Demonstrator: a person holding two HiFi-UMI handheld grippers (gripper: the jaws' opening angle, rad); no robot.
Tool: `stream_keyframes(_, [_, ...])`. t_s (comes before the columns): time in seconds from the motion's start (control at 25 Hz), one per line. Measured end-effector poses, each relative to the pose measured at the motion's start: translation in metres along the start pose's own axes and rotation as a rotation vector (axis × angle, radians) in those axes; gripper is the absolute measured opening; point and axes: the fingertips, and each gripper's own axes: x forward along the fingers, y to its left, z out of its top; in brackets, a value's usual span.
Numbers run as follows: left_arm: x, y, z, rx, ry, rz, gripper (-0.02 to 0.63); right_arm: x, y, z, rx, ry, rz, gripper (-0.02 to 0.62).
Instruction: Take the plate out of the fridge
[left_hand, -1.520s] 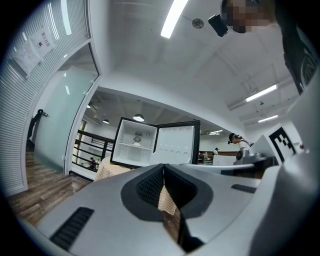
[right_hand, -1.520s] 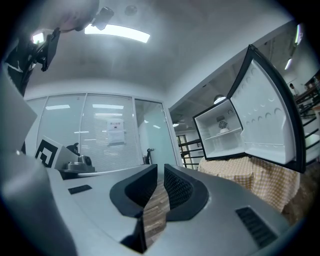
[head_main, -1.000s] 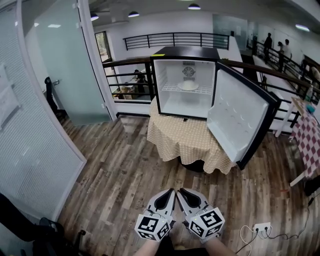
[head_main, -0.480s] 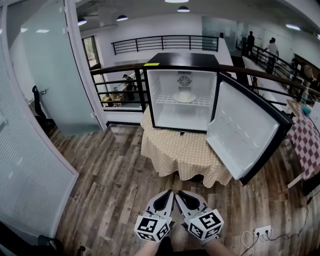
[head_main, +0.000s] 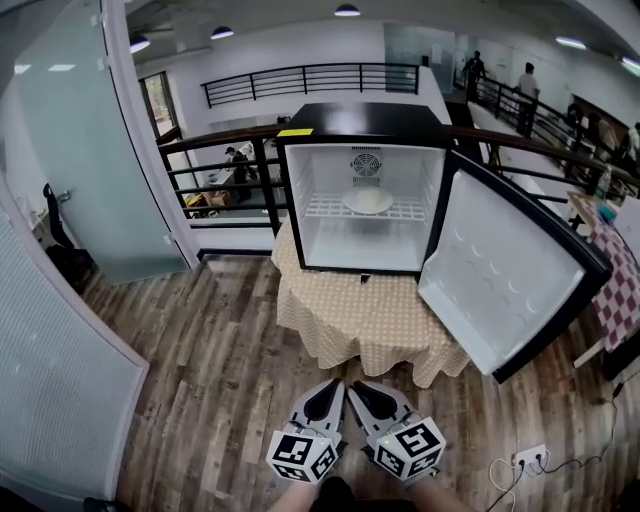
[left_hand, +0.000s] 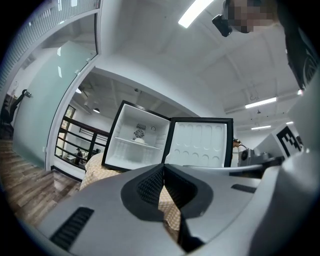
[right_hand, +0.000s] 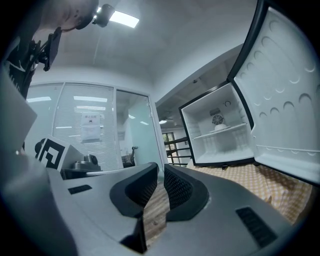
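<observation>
far left, frosted glass partition, then black railing; well clear of the route.

in the middle, small black fridge on a round table draped in checked cloth. plate inside: pale, shallow, flat on the wire shelf, toward the back under the fan.

low in the head view, left gripper, jaws pressed together at the tips, nothing between them. just beside it, right gripper, jaws drawn in to a thin slit, likewise empty. both over wood floor, well apart from the fridge.

right of the cabinet, door swung wide, inner face toward the approach.

possible trouble from here:
- arriving at the shelf with jaws shut, and so shoving the plate toward the back wall instead of taking it; calls for opening before the reach.
- tilt and slip off the pads if pinched by the front rim alone, so shallow a dish; also a catch on the shelf wires when dragged rather than lifted.
- a knock of the right arm against the door edge, enough perhaps to rock the fridge on its draped table.
- snagging the hanging cloth with a gripper on the way in.
- far right on the floor, power strip and loose cord: a trip hazard if approached from that side.
</observation>
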Motion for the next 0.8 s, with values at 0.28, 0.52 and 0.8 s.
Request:
stream_keyframes(0.28, [0.024, 0.036, 0.003, -0.001, 0.017, -0.054, 0.009, 0.041, -0.014, -0.001, 0.015, -0.009, -0.056, 0.058])
stream_keyframes(0.52, [0.036, 0.064, 0.006, 0.001, 0.020, -0.092, 0.009, 0.072, -0.020, -0.001, 0.033, -0.026, -0.100, 0.058])
stream_keyframes(0.8, [0.037, 0.082, 0.006, -0.035, 0.014, -0.100, 0.009, 0.089, -0.018, -0.005, 0.024, 0.004, -0.118, 0.058])
